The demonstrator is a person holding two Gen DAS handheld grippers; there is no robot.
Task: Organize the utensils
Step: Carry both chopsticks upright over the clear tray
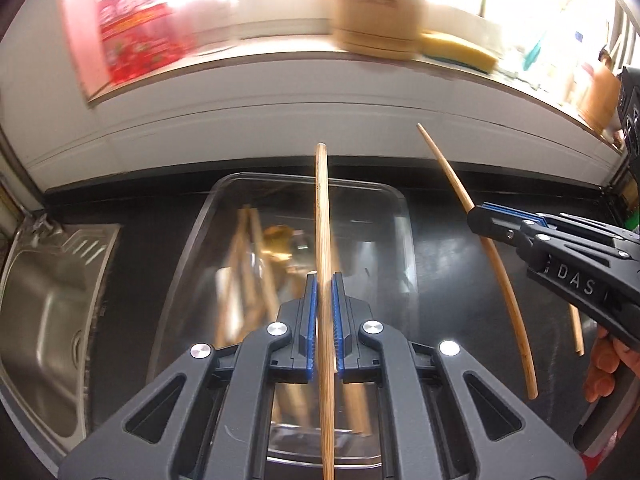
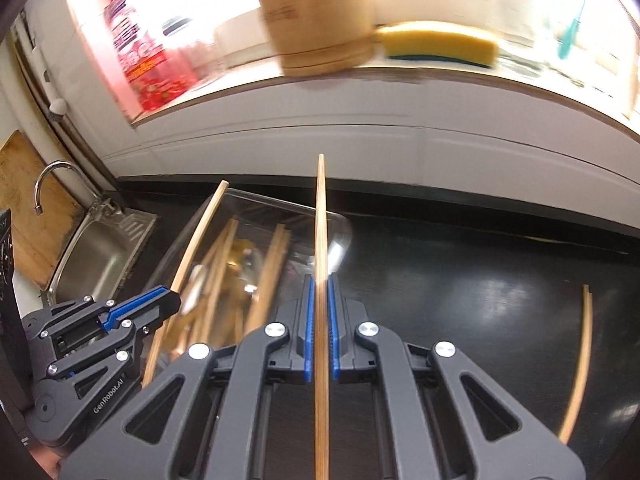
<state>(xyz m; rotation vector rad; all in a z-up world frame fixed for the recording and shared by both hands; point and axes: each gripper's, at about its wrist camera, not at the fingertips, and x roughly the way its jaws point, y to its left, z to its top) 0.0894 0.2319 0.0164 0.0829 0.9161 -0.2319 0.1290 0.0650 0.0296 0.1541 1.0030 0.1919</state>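
My left gripper (image 1: 324, 280) over the clear tray (image 1: 400, 208), my right gripper (image 2: 321, 280) to its right, sink (image 1: 44, 304) left of tray, loose chopstick (image 2: 580, 364) on counter (image 2: 460, 280) far right (sponge (image 2: 436, 44) on the sill behind).

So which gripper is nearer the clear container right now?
Left. The left gripper holds its chopstick directly over the clear container; the right gripper holds its chopstick off the container's right side, above the black counter.
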